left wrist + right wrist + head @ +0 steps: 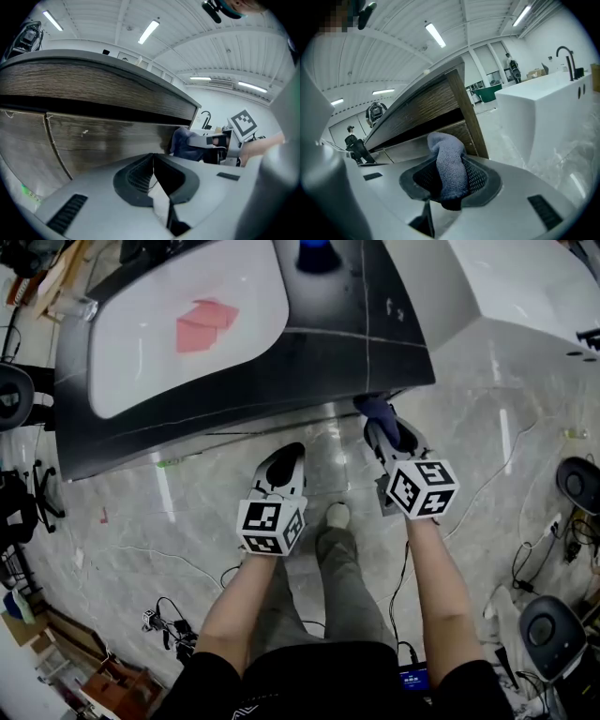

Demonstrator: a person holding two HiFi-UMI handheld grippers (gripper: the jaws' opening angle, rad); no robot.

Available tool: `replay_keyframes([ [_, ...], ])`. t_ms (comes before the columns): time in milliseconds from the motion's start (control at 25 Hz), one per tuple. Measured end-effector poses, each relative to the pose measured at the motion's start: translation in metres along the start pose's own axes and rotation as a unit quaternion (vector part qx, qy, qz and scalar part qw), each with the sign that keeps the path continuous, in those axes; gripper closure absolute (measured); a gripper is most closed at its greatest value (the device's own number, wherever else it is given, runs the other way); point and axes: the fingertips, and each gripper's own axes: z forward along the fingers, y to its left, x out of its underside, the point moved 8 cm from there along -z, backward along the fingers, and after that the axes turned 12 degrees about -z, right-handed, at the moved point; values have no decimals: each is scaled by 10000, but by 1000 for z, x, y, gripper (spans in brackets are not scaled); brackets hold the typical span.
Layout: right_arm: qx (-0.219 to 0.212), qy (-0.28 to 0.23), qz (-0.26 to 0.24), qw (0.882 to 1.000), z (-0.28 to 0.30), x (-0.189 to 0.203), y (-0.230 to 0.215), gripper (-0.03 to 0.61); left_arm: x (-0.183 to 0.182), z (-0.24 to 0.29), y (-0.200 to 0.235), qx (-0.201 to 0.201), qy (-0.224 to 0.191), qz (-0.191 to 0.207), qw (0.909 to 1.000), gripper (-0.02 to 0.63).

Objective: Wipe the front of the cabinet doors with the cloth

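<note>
1. Centre right of head view: right tool (379, 422) clamped on a blue cloth (449, 164), near the right end of the wooden cabinet doors (108, 140).
2. Centre: left tool (284, 461) closed, empty, facing the doors.

Long fluorescent tube lights (149, 31) are glowing on a ribbed white ceiling (117, 18). A glossy pale grey marble-patterned floor (187, 521) is reflecting them in streaks. Thin black cables (520, 554) are trailing across it at the right. A white block-shaped counter (534, 117) is standing nearby, carrying a black curved tap (564, 54). A black wheeled office chair (23, 498) is sitting at the left edge.
</note>
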Motion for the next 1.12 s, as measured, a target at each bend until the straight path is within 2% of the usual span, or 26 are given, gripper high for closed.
replay_keyframes([
  [240,154,8,65,9999,-9,3,-13,454,3,0,-2,-50,-32,-13,10000,604],
  [400,46,-21,317,9995,-19,12,0,454,5,-13,6,-176,-85,-71,9998,604],
  [760,-666,436,202,9966,7,53,85,454,13,-59,64,-572,-118,-187,9981,604],
  [1120,-1525,675,-371,9853,71,59,169,454,18,-106,119,-1020,-330,-437,9933,604],
])
